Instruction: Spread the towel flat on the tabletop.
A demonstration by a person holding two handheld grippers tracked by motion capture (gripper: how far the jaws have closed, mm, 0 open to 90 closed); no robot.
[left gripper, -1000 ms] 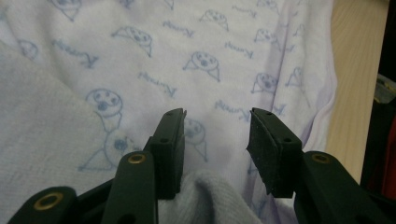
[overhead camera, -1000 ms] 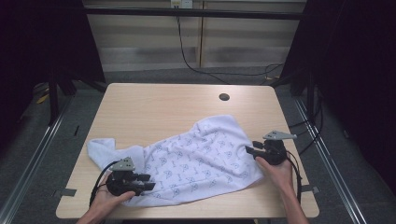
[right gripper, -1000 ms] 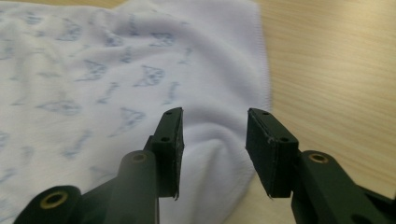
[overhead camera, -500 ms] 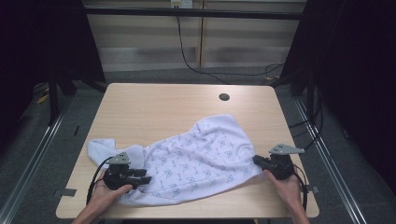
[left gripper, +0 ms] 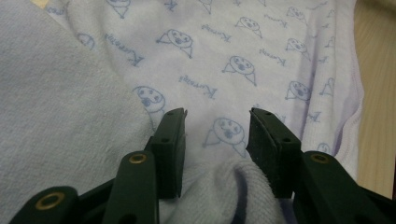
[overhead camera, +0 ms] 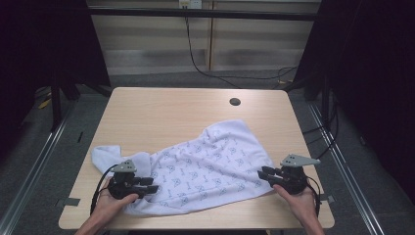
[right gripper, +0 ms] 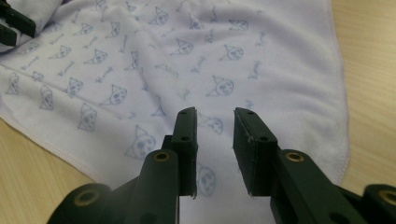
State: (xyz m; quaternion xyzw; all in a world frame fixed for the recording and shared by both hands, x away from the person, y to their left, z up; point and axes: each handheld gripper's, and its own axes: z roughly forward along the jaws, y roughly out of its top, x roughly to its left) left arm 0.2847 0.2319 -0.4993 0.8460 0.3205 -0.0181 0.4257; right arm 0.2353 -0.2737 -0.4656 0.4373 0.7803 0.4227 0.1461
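Printed towel [overhead camera: 205, 166] across table [overhead camera: 161, 112], round hole [overhead camera: 235, 102] beyond, well apart

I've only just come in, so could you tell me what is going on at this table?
A person is working on a white printed towel spread on the wooden table, a gripper in each hand. The left gripper has a bunched fold of the towel between its jaws at the near left corner. The right gripper sits over the towel's right corner, jaws just reopening and apart, nothing pinched.

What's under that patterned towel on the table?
The towel lies on the wooden table, whose top shows bare around it. A folded-over corner covers part of the towel. Anything beneath stays hidden.
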